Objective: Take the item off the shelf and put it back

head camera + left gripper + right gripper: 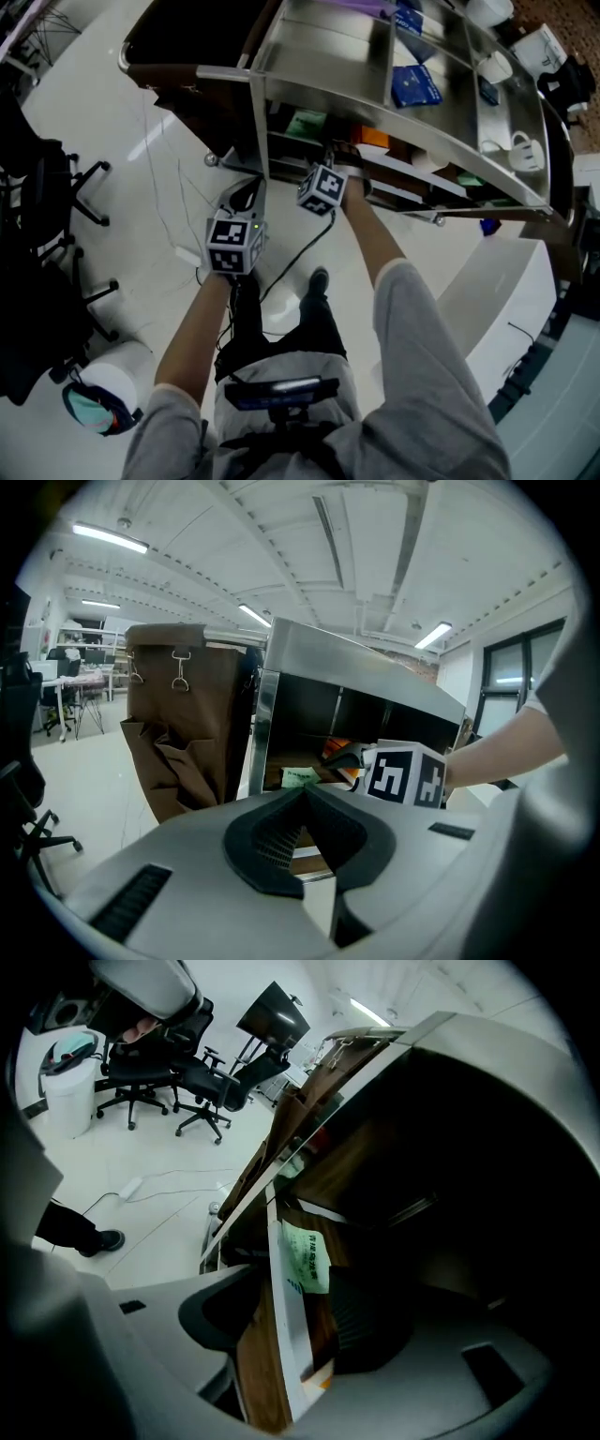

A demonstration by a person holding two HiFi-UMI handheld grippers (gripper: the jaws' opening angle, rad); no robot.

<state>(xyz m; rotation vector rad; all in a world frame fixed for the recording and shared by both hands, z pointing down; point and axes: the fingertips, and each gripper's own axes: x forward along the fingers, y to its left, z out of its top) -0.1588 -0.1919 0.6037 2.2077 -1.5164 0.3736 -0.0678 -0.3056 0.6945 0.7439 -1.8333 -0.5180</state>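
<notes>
1. Right gripper (pixel 300 1283): jaws apart, straddling a thin white-edged box (pixel 286 1335) that stands on edge on the lower wooden shelf board (pixel 251 1372). Neither pad looks pressed against it. Orange shows at the box's near end.
2. Left gripper (pixel 302 794): jaws together, nothing between them. In the head view it hangs at 8 o'clock of the right gripper, outside the shelf.
3. Handling, judged: the box looks light, stiff and smooth-faced. Pinch the two broad faces at mid-length, gently, as thin card may dent.
4. Green packet (pixel 307 1252): at 12 o'clock just beyond the jaws, beside the box. It looks soft and could drag along.
5. Steel upright (pixel 259 122) at 10 o'clock and the tier overhead crowd the way out. Blue packets (pixel 413 84) and white cups (pixel 494 66) sit on the upper tiers, well apart.
</notes>
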